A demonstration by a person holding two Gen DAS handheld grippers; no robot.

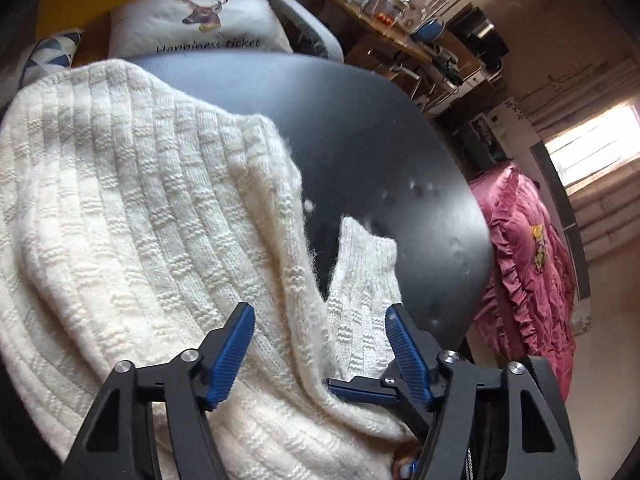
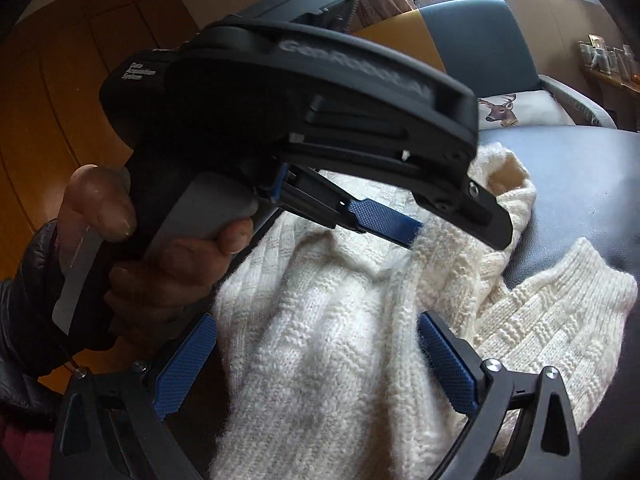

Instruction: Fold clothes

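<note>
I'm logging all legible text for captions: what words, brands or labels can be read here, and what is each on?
"Happiness ticket": white deer-print cushion behind the round black table.
Grey raised brand lettering on the black handheld gripper body: blurred; seems to start "Gen".
Small white label on that body's rear: too small to read.

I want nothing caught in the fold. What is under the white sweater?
The sweater lies on a dark round table, bare where it shows. Nothing else shows at its edges; whatever lies beneath its middle is covered.

Both wrist views close above the same sweater (image 1: pixel 160 208), facing the table (image 1: pixel 380 128)
</note>
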